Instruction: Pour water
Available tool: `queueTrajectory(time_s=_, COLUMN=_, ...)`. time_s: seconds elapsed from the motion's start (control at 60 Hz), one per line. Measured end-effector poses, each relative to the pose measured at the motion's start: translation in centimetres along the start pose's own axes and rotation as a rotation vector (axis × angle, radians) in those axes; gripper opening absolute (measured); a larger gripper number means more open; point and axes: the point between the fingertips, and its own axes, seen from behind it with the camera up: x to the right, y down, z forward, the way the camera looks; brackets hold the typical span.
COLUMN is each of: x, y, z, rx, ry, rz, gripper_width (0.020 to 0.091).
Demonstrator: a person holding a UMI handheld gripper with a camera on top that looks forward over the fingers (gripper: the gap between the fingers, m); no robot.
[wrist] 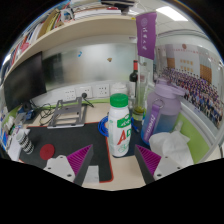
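The white bottle [120, 127] is hiding part of the purple jug [160, 110]; its label text is reading too small.

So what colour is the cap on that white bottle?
Green. The bottle stands just ahead of the open gripper, its cap clearest in the gripper view.
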Motion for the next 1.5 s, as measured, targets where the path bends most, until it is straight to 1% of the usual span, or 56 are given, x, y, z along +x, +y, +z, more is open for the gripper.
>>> queueTrajectory(time_s=0.067, x=0.9, y=-1.7, z=1.4, rx=0.078, ry=0.017, rz=-0.035, gripper_width=0.0857)
queueTrajectory(time_s=0.2, x=1.3, y=-3.7, z=4.1, rx=0.171, ry=0.007, rz=-0.055, gripper_width=0.0865)
queueTrajectory(time_s=0.267, x=1.4, y=-4.2, z=5.4, rx=0.207, ry=0.008, rz=-0.081, gripper_width=0.0861)
queueTrajectory(time_s=0.3, x=1.3, y=-4.3, z=6.0, rx=0.217, ry=0.008, rz=-0.100, gripper_width=0.0846)
queueTrajectory(time_s=0.333, x=1.3, y=-4.4, z=6.6, rx=0.231, ry=0.007, rz=-0.119, gripper_width=0.0802)
queueTrajectory(time_s=0.417, x=1.3, y=-4.7, z=7.9, rx=0.273, ry=0.011, rz=-0.145, gripper_width=0.0624)
queueTrajectory(time_s=0.45, x=1.2, y=-4.9, z=8.2, rx=0.292, ry=0.009, rz=-0.151, gripper_width=0.0537)
queueTrajectory(time_s=0.483, x=1.0, y=-5.2, z=8.4, rx=0.313, ry=-0.001, rz=-0.151, gripper_width=0.0530)
queueTrajectory(time_s=0.583, x=1.1, y=-5.6, z=8.7, rx=0.336, ry=-0.008, rz=-0.123, gripper_width=0.0444)
queueTrajectory(time_s=0.7, x=0.7, y=-5.6, z=8.8, rx=0.355, ry=-0.007, rz=-0.156, gripper_width=0.0369)
queueTrajectory(time_s=0.733, x=0.6, y=-5.7, z=8.9, rx=0.357, ry=-0.008, rz=-0.170, gripper_width=0.0370)
queueTrajectory(time_s=0.767, x=0.4, y=-5.7, z=8.9, rx=0.352, ry=-0.009, rz=-0.183, gripper_width=0.0353)
queueTrajectory(time_s=0.95, x=-1.2, y=-6.5, z=8.3, rx=0.305, ry=0.003, rz=-0.262, gripper_width=0.0354)
queueTrajectory(time_s=1.033, x=-4.6, y=-7.5, z=7.1, rx=0.285, ry=-0.020, rz=-0.343, gripper_width=0.0352)
queueTrajectory(time_s=1.117, x=-8.7, y=-8.8, z=5.8, rx=0.275, ry=-0.029, rz=-0.486, gripper_width=0.0353)
queueTrajectory(time_s=1.2, x=-12.9, y=-9.4, z=4.8, rx=0.248, ry=-0.041, rz=-0.649, gripper_width=0.0355)
queueTrajectory(time_s=1.283, x=-17.5, y=-9.6, z=3.4, rx=0.241, ry=-0.057, rz=-0.831, gripper_width=0.0356)
queueTrajectory(time_s=1.333, x=-20.3, y=-9.9, z=2.8, rx=0.256, ry=-0.068, rz=-0.944, gripper_width=0.0355)
queueTrajectory(time_s=1.417, x=-24.5, y=-9.1, z=2.3, rx=0.253, ry=-0.070, rz=-1.166, gripper_width=0.0355)
queueTrajectory(time_s=1.5, x=-27.4, y=-8.3, z=2.5, rx=0.238, ry=-0.062, rz=-1.381, gripper_width=0.0355)
